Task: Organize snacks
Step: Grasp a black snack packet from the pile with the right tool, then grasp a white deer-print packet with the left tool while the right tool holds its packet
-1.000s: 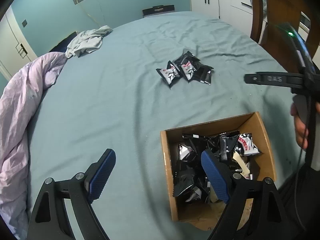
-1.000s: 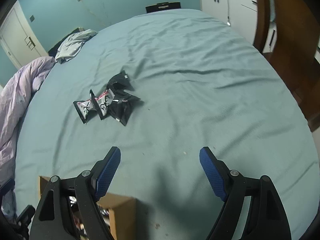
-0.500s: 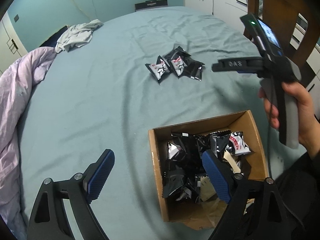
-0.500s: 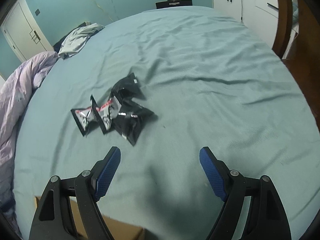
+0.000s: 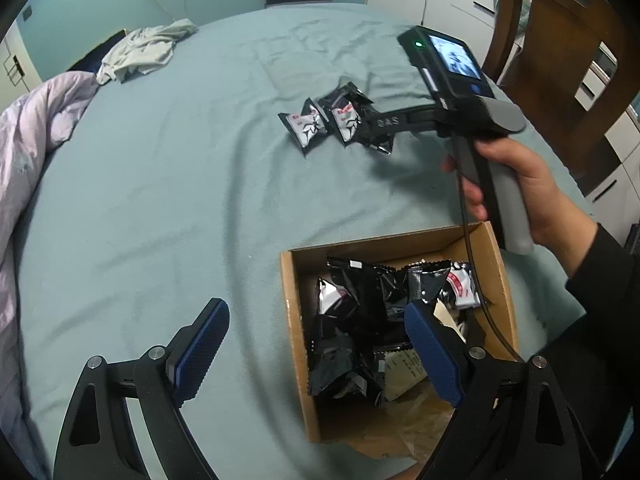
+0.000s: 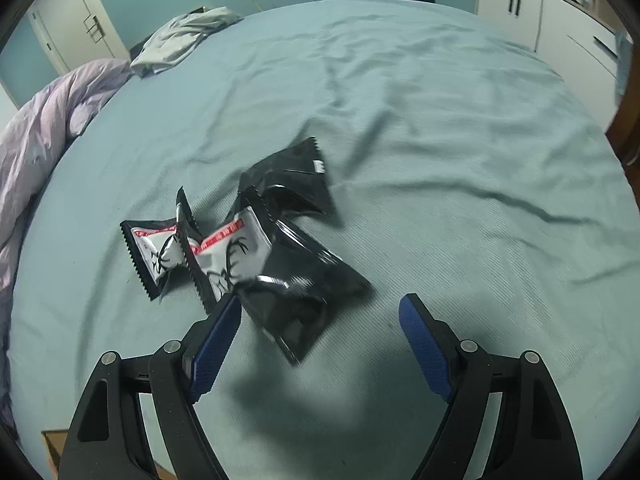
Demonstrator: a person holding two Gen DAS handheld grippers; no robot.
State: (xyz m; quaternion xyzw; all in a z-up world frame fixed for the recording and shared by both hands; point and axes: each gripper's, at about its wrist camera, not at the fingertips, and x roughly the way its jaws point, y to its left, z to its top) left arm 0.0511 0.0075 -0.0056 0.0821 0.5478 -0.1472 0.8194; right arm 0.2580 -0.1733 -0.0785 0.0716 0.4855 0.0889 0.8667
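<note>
**Snack sorting on the bed: both tools open, four packets loose, box part-filled**

Right tool (image 6: 320,340): held low over the bed (image 6: 460,140), fingers spread wide and gripping nothing. Its left pad (image 6: 216,336) sits at the near edge of the snack packets; the right pad is over bare cover. In the left wrist view the person's right hand (image 5: 516,184) wraps the grey handle, forearm in a dark sleeve, the tool body reaching out toward the packets on the far side of the box.

Left tool (image 5: 316,352): open, empty, hovering at the near side of the bed. Its right finger stands in front of the box's opening; its left finger is over bare cover.

Snack packets (image 6: 248,248): a cluster of four, overlapping, on the teal cover, far from the box. Two show white fronts with a red stripe and a black drawing; two show plain black sides.

Cardboard box (image 5: 294,320): open-topped, on the near part of the bed. Contents: a jumble of black packets (image 5: 344,312), at least one white-fronted at the right, with pale paper underneath.

Other: a lilac duvet (image 5: 28,152) bunched at the left; a pale garment (image 5: 140,52) at the far left; a wooden chair (image 5: 560,40) at the right.
</note>
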